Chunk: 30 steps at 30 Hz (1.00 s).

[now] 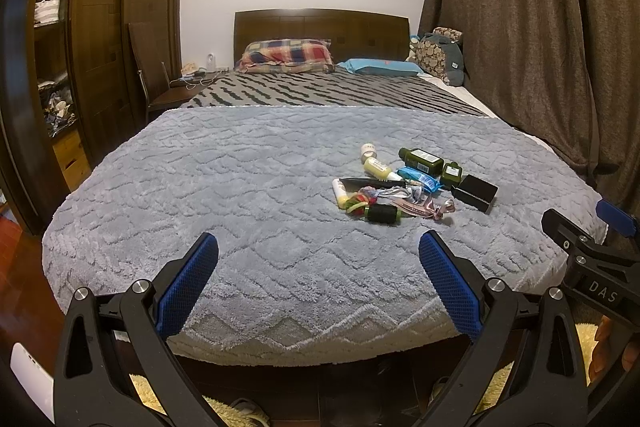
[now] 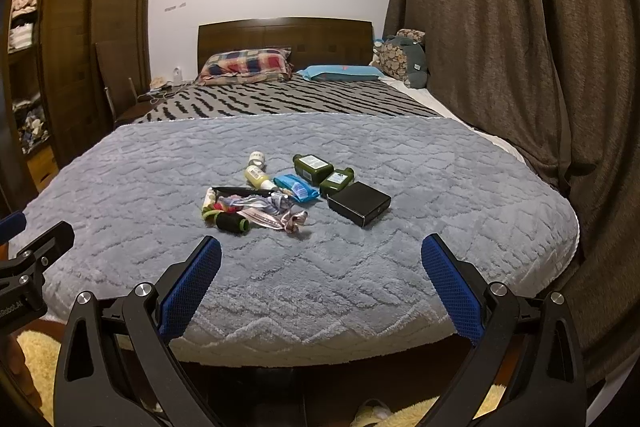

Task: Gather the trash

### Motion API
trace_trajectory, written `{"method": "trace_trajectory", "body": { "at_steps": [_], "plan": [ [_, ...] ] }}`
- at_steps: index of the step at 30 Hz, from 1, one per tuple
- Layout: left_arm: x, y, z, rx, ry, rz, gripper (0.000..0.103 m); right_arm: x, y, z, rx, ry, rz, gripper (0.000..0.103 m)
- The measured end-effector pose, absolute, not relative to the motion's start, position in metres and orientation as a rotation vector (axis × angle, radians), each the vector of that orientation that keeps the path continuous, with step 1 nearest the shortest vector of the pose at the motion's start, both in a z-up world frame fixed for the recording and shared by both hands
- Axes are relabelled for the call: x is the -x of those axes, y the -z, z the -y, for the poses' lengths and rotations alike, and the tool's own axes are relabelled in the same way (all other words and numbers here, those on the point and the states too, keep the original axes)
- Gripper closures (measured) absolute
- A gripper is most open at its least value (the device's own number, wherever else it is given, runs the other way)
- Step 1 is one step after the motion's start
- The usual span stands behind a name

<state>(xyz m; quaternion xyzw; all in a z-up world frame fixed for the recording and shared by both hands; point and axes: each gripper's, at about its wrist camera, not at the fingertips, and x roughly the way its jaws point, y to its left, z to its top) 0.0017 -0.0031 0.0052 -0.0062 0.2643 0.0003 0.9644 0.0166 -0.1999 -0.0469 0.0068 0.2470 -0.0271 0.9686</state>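
A pile of small items lies on the grey fleece blanket (image 1: 240, 187) on the bed: two dark green bottles (image 1: 422, 158) (image 2: 313, 167), a black box (image 1: 475, 192) (image 2: 359, 203), a blue packet (image 1: 420, 179) (image 2: 297, 187), pale yellow bottles (image 1: 377, 167) (image 2: 257, 175), a black roll (image 1: 383, 214) (image 2: 232, 222) and tangled ribbons (image 2: 276, 213). My left gripper (image 1: 318, 255) is open and empty at the foot of the bed, with the pile ahead to the right. My right gripper (image 2: 321, 257) is open and empty, with the pile ahead to the left.
A brown curtain (image 1: 520, 27) hangs along the bed's right side. A wooden wardrobe (image 1: 100, 27) and a chair (image 1: 156, 83) stand at the left. Pillows (image 1: 288, 55) and a headboard (image 1: 320, 27) are at the far end. A yellow rug (image 2: 32, 355) lies on the floor below.
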Motion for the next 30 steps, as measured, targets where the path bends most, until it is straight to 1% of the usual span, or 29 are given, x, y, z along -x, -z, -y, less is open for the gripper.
{"method": "trace_trajectory", "body": {
  "at_steps": [30],
  "plan": [
    [0.0032,-0.0076,0.0037,0.015,-0.001,-0.532,0.008,-0.0154,0.047,0.1994,-0.013,0.054,-0.496,0.003]
  ]
}}
